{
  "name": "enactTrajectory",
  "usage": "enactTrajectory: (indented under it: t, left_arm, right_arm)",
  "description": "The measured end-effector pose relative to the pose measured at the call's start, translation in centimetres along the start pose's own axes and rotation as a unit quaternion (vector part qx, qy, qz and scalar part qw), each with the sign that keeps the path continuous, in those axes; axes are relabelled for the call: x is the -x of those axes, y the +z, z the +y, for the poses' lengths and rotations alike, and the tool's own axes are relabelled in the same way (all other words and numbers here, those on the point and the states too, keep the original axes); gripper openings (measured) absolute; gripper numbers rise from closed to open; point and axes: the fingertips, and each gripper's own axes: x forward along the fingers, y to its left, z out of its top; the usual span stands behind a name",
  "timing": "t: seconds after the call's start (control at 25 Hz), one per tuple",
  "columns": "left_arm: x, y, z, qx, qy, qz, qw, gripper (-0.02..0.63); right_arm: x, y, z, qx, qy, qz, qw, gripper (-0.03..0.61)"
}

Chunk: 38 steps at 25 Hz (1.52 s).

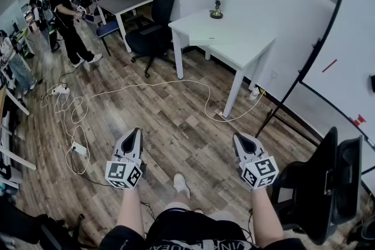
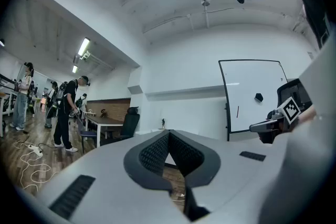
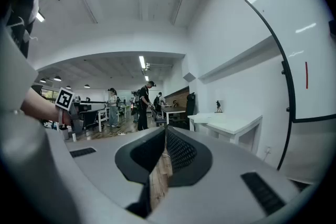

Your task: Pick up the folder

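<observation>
1. A person standing on a wood-plank floor (image 1: 176, 126) holds the left gripper (image 1: 136, 131) and the right gripper (image 1: 239, 137) level and well apart, both pointing toward the far side of an office room
2. The left gripper's fingers (image 2: 155, 155) are closed tip to tip with nothing between them; the right gripper's fingers (image 3: 181, 152) are likewise pressed together and empty
3. The flat white folder (image 1: 214, 39) lies on the white rectangular surface (image 1: 246, 47) at far right, well beyond both grippers and barely distinct from the top; a small dark figurine (image 1: 217, 10) stands near that surface's far edge
4. A black high-backed office chair (image 1: 155, 17) sits just left of the surface, a white cable (image 1: 146, 86) trails across the floor, and a white board in a black frame (image 1: 345, 50) stands at right
5. At far left a person in black clothes (image 1: 65, 14) stands near a dark-topped table (image 1: 123, 0), while a second black chair (image 1: 328, 184) stands just beside the right gripper
</observation>
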Motion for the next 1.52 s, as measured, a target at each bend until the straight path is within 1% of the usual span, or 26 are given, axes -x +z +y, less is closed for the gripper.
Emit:
enactTrajectory:
  t: [0.4, 0.52, 0.68, 1.0, 1.32, 1.4, 1.48, 1.52]
  left_arm:
    - [-6.4, -2.0, 3.3, 0.011, -0.001, 0.008, 0.9999, 0.012]
    - [-9.1, -2.8, 4.6, 0.019, 0.004, 0.01, 0.9998, 0.012]
    - [-12.7, -3.3, 6.3, 0.02, -0.004, 0.019, 0.9996, 0.012]
    - [-20.3, -3.1, 10.9, 0.024, -0.009, 0.026, 0.9993, 0.012]
    - [-26.0, -4.4, 14.9, 0.028, -0.021, 0.029, 0.999, 0.012]
    - [-26.9, -4.7, 15.7, 0.03, -0.022, 0.033, 0.9988, 0.012]
    - [-27.7, -4.8, 16.4, 0.034, -0.022, 0.038, 0.9985, 0.012]
    - [-28.0, -4.9, 16.8, 0.035, -0.021, 0.04, 0.9984, 0.012]
  right_arm:
    - [-6.4, 0.2, -3.9, -0.001, -0.02, 0.001, 1.0, 0.029]
    - [-9.0, 0.2, -5.3, -0.007, -0.017, -0.003, 1.0, 0.029]
    - [-12.9, 0.3, -6.3, -0.019, -0.008, -0.008, 1.0, 0.031]
    - [-21.0, 0.9, -8.5, -0.031, -0.005, 0.009, 0.999, 0.031]
    - [-27.5, 0.1, -10.7, -0.035, -0.019, 0.02, 0.999, 0.032]
    - [-29.0, -0.1, -10.8, -0.039, -0.018, 0.022, 0.999, 0.054]
    - [-30.2, -0.2, -10.9, -0.041, -0.017, 0.024, 0.999, 0.121]
    - [-30.8, -0.3, -10.9, -0.042, -0.016, 0.025, 0.999, 0.123]
